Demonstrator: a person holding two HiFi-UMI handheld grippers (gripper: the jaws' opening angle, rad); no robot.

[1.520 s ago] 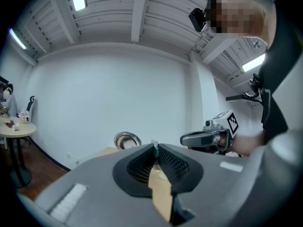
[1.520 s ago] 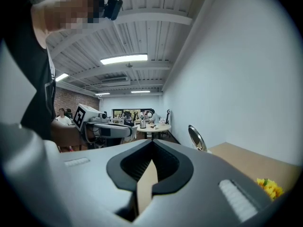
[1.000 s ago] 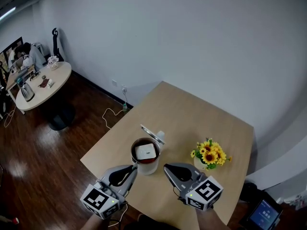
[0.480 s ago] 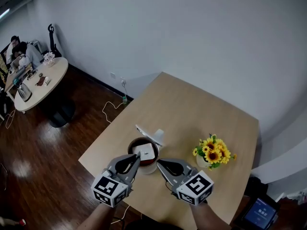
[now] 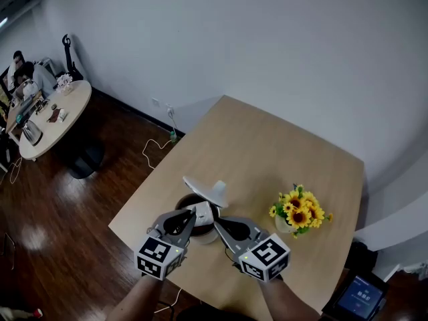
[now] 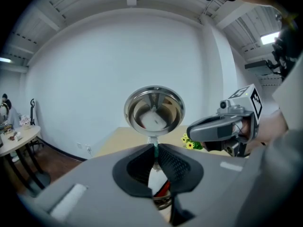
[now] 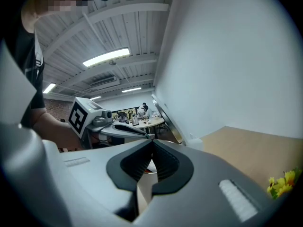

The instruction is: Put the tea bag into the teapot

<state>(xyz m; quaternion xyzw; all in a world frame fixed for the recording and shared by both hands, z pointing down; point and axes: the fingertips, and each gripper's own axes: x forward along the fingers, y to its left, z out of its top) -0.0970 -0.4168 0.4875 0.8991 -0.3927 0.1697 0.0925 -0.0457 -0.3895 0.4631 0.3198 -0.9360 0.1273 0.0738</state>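
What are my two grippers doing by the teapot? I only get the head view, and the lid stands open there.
Observer: In its own view the left gripper has its jaws pressed together on a thin green bit; I can't tell what it is.
Operator: And the right one?
Observer: The right gripper has its jaws together too, in its own view.
Operator: Which way does the lid face?
Observer: The lid shows its shiny metal underside to the left gripper.

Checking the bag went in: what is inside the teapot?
A white tea bag lies inside the teapot, its lid tipped open. The bag covers whatever is beneath it, so water cannot be seen.
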